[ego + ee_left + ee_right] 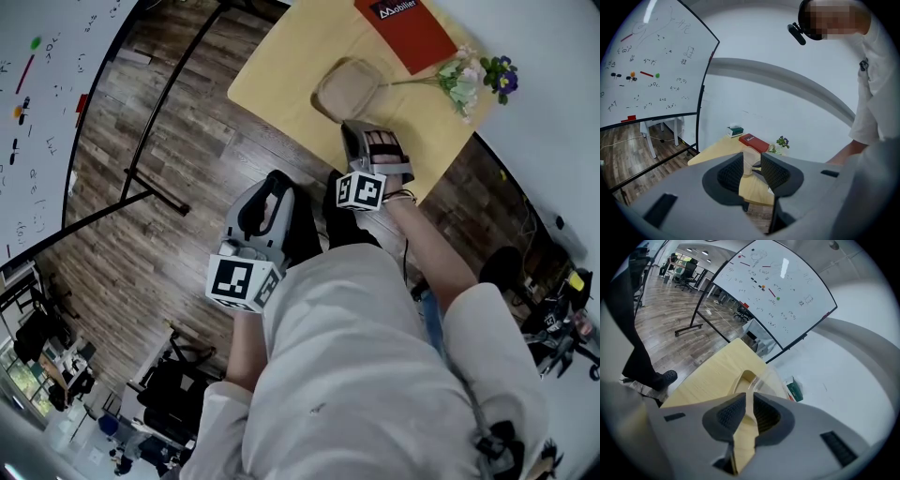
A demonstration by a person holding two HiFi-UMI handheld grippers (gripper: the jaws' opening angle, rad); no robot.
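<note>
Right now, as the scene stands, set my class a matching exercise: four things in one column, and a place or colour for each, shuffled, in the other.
Things:
1. book
2. flowers
3. clear container
4. whiteboard

Places and colours:
a. stands on the wood floor
b. red, flat on the table
c. just ahead of the right gripper
d. purple and white, near the table's corner

Pairs: 1-b, 2-d, 3-c, 4-a.

Table is light wood, matt and smooth; floor is darker grainy wood planks. Container is clear glossy plastic, and the red book has a matt cover. Left gripper and right gripper have matt grey plastic shells and dark ribbed pads.
</note>
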